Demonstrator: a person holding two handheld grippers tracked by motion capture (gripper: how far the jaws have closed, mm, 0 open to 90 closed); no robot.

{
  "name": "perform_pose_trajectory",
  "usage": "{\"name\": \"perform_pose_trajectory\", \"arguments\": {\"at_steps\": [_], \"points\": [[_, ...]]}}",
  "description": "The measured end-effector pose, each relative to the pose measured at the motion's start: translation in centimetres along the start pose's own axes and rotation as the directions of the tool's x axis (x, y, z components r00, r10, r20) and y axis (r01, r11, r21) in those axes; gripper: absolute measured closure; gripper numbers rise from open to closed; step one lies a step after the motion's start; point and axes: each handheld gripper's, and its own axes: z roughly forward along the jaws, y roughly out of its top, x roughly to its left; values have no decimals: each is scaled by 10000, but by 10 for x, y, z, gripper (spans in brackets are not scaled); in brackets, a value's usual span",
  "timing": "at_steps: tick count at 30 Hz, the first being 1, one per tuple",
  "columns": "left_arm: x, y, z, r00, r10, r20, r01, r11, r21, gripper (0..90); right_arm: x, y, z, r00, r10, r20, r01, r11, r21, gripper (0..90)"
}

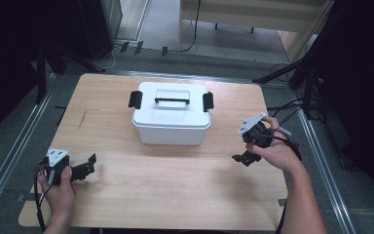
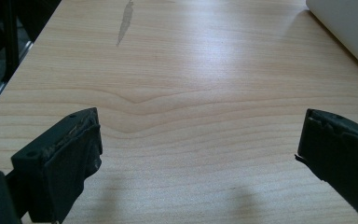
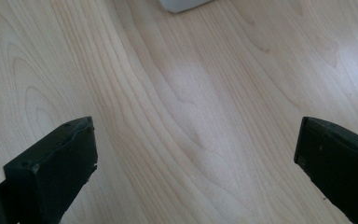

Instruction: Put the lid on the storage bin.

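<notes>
Both grippers stand released, and neither holds anything. Nearest, at the near left of the table, the left gripper lies low in the person's left hand, its jaws spread wide and aimed right across the bare wood. In the left gripper view its two black pads sit far apart with only grain between them, and a white corner of the box shows at the far right edge, well apart from the jaws.

Farther in and to the right, the right gripper is held in the right hand, tilted down toward the table with its jaws parted. In the right gripper view the pads are likewise wide apart over empty wood, with a bit of the box's base at the far edge.

Farthest, the box sits at the middle of the table, toward the far side. Its white lid is on, a black handle lies across the top, and a black clasp sits at each end: the left clasp and right clasp, both seemingly folded up against the lid.

As I judge it, the work on the box has not begun: nothing is touched, the lid looks shut and latched. Everything is left to do, likely reaching each gripper to its own clasp, freeing both, then lifting the lid by the handle.
</notes>
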Motion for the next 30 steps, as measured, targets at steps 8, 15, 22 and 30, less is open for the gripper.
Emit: {"name": "perform_pose_trajectory", "arguments": {"at_steps": [8, 15, 22, 30], "points": [[0, 0, 0, 10000, -14, 6, 14, 10000, -1, 0, 6, -23, 10, 9990, 424, 129, -422, 9989, -190, 0], [1, 0, 0, 10000, -44, 38, 44, 10000, 1, 0, 14, -44, 21, 9943, 975, 421, -953, 9941, -515, 0], [0, 0, 0, 10000, 1, 5, -1, 10000, -11, 0, 18, -65, 23, 9801, 1864, 686, -1731, 9710, -1649, 0], [-1, 0, 0, 9999, 101, -11, -101, 9999, -55, 0, 29, -99, 19, 9586, 2743, 764, -2430, 9278, -2830, 0]]}}
